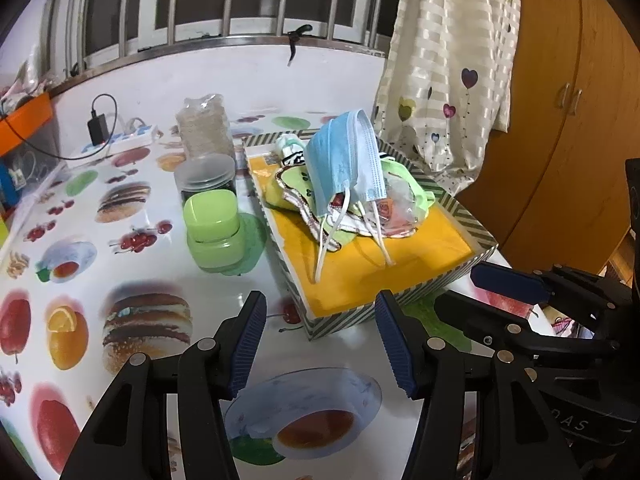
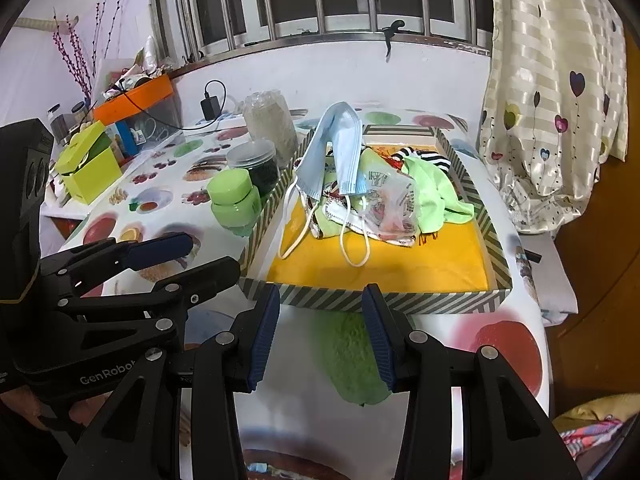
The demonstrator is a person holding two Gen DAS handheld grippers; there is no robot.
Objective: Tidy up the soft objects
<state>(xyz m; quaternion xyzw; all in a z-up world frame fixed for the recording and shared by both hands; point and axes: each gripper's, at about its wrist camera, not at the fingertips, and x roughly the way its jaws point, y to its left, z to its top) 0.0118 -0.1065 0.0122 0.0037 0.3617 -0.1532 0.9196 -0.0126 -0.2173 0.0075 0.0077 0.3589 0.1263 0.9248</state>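
Pile partly hidden
Blue face mask [image 1: 346, 156] covered the cloths [image 2: 432, 188] beneath it; the dark jar [image 1: 206, 178] was half hidden behind the green jar [image 1: 214, 232].

Blue mask [image 2: 334, 148] atop tray [image 2: 372, 300] pile

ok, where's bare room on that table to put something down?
Free: the yellow floor of the striped tray between the soft pile and its near wall; also the printed tablecloth left of the green jar.

Crowded: the far half of the tray, under the blue face mask and cloths, and the jars beside its left wall.
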